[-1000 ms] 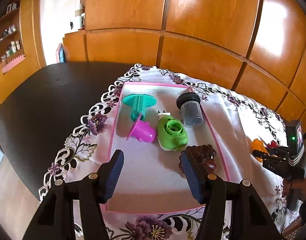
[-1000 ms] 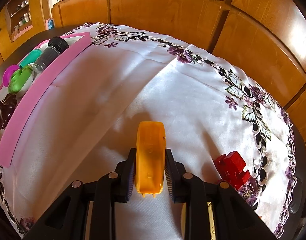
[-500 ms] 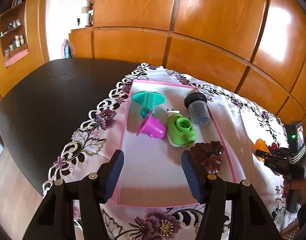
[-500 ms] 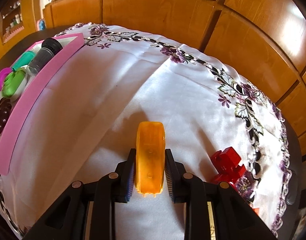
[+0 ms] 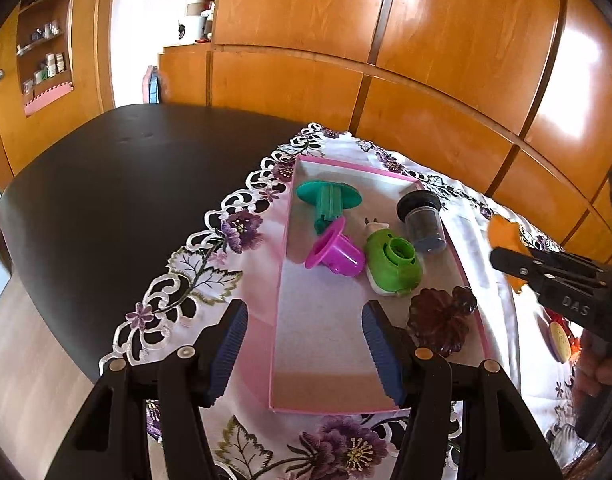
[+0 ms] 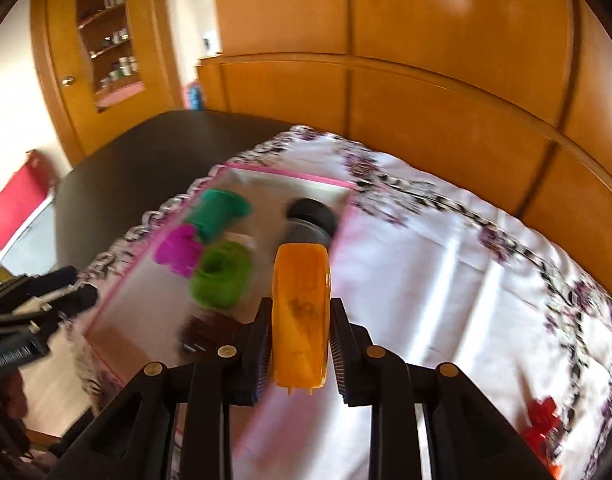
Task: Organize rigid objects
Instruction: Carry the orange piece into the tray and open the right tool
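Legible writing is limited. In the left wrist view, the body of the right gripper (image 5: 505, 258) carries raised letters reading "DAS". In the right wrist view, a label on the left gripper's body is present but too blurred to read. No brand names are discernible on the objects.

Right gripper (image 6: 300, 344): the jaws are narrowly spaced and clamped on an orange plastic piece (image 6: 302, 312), which stands lengthwise between the pads and projects forward past the fingertips. The piece is held in the air above the near right part of the pink tray (image 6: 290, 174). From the left wrist view, the same orange piece (image 5: 503, 236) appears just outside the tray's right edge, near the dark jar.

Left gripper (image 5: 304, 336): the jaws stand partly open with nothing between the blue pads. It hangs over the near left corner of the pink tray (image 5: 277, 344), with the left pad over the tablecloth (image 5: 194, 264) and the right pad over the tray floor.

Tray contents:
- a teal flanged part (image 5: 329, 198) at the far left;
- a magenta cup-shaped part (image 5: 333, 254) lying on its side, touching the teal part;
- a green round part (image 5: 393, 266) just right of the magenta one;
- a dark jar with a black lid (image 5: 421, 220) lying along the right wall;
- a dark brown flower-shaped piece (image 5: 441, 322) near the right wall.

A red piece (image 6: 539, 426) lies on the tablecloth, well apart from the tray.
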A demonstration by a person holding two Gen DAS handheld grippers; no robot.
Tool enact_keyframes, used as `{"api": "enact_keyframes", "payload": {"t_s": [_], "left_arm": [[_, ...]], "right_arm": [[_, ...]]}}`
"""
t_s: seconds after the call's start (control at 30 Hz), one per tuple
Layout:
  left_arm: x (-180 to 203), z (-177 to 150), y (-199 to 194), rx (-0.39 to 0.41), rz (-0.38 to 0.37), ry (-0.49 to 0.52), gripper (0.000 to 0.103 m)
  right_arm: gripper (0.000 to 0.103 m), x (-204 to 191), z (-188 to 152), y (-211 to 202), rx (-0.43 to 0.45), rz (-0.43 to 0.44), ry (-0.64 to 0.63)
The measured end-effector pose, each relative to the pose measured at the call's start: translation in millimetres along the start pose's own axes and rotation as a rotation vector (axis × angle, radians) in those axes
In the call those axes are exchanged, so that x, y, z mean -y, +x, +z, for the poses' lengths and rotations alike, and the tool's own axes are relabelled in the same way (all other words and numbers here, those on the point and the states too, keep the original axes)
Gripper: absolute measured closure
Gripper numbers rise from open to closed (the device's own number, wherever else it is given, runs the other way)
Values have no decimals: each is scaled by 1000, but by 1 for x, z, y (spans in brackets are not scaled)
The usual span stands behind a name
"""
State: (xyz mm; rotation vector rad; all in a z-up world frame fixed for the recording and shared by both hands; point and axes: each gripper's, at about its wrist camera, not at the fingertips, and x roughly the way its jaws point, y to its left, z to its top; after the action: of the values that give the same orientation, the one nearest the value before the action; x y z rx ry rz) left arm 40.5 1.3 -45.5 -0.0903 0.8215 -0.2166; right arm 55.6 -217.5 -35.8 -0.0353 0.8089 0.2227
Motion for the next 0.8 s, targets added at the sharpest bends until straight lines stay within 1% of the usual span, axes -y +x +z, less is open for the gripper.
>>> {"api": "enact_keyframes", "payload": {"t_s": [0.07, 0.13, 0.23, 0.27, 0.3, 0.33, 0.37, 0.4, 0.47, 0.8], "left_arm": [[-2, 0, 0, 0, 0, -4, 43], [-3, -1, 2, -6, 0, -7, 43], [-3, -3, 5, -18, -1, -9, 43], [-2, -3, 5, -20, -2, -8, 43], [-1, -4, 5, -21, -4, -5, 43], [-1, -4, 6, -21, -4, -2, 43], [0, -5, 6, -21, -4, 2, 43], [1, -5, 6, -21, -5, 5, 43], [2, -5, 5, -20, -6, 9, 43], [6, -5, 3, -17, -2, 20, 43]], "right_arm": [[77, -4, 4, 10, -21, 16, -5], [77, -10, 6, 27, -75, 47, -9], [77, -17, 6, 54, -142, 8, -27], [77, -15, 7, 60, -152, 0, -13], [76, -9, 10, 68, -165, 35, 29], [76, -5, 12, 71, -171, 56, 55], [73, -1, 12, 75, -177, 64, 70], [72, 1, 15, 77, -168, 46, 74], [65, 2, 18, 77, -162, 13, 59], [64, 2, 15, 75, -157, 25, 90]]}}
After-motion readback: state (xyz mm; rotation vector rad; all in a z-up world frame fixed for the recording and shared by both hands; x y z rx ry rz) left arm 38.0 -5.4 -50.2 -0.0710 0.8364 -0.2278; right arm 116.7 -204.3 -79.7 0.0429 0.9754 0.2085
